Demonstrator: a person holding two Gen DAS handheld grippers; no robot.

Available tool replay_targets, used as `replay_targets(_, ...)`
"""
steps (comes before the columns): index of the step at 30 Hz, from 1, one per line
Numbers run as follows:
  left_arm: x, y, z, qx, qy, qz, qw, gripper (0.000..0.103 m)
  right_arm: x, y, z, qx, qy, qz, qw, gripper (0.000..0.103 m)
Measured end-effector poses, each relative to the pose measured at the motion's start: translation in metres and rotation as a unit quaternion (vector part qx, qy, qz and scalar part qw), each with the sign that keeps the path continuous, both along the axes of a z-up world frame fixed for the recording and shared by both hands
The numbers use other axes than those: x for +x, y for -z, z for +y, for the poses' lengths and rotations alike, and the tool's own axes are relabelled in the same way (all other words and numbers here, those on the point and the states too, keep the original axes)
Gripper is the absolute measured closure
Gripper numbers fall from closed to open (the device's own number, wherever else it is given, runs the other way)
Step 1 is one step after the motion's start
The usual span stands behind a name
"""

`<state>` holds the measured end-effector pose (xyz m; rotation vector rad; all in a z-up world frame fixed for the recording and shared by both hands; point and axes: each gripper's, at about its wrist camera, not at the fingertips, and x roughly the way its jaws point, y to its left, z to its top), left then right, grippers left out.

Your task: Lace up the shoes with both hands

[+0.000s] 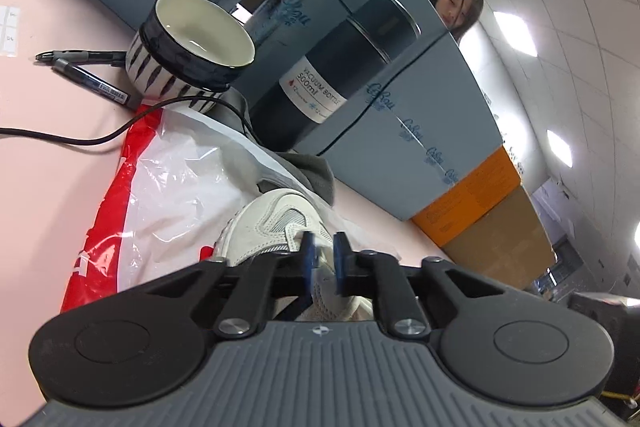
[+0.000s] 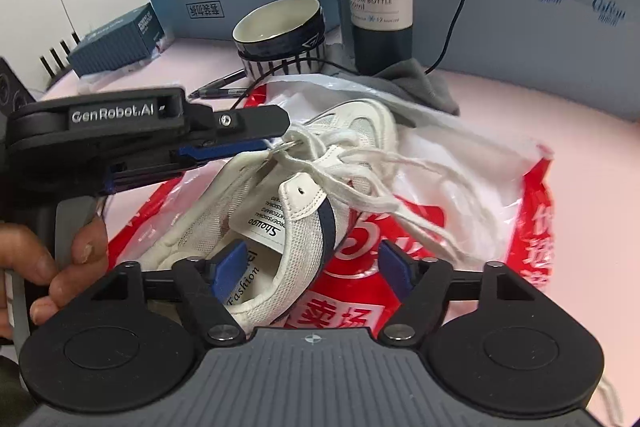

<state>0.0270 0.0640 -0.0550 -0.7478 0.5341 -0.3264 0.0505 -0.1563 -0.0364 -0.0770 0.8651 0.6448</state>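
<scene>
- Shoe (image 2: 304, 195): white mesh sneaker with a navy stripe, lying on a red-and-white plastic bag (image 2: 500, 195) on the pink table (image 2: 560, 99).
- Laces (image 2: 384, 199): soft, limp, light flat cotton, likely to slip; best taken near the eyelets.
- Left gripper (image 2: 286, 143): jaws nearly shut, pinching a lace at the eyelets.
- Right gripper (image 2: 312, 267): jaws wide, straddling the heel collar, holding nothing.

White mesh sneaker (image 2: 280, 211) w/ navy heel stripe lies on its side on a red-and-white plastic bag (image 2: 472, 187), opening toward the right wrist cam, toe toward the desk's back edge. White laces (image 2: 384, 187) loose, trailing right over the bag, partly threaded near the top eyelets.
</scene>
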Motion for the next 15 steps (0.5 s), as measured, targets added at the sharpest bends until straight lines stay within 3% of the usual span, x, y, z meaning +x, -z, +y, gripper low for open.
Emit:
replay_targets(6, -0.001, 0.002, 0.012, -0.031, -0.011, 0.009, 0.9994, 0.101, 0.015, 0.018, 0.001, 0.020, 0.018, 0.047, 0.999, 0.003)
replay_targets(13, -0.007, -0.013, 0.040, -0.041, -0.049, -0.016, 0.9979, 0.102, 0.015, 0.023, 0.000, 0.017, 0.041, 0.057, 0.997, 0.000)
replay_targets(15, -0.006, -0.014, 0.044, -0.038, -0.034, -0.016, 0.9985, 0.098, 0.015, 0.023, -0.001, 0.020, 0.045, 0.055, 0.997, 0.000)
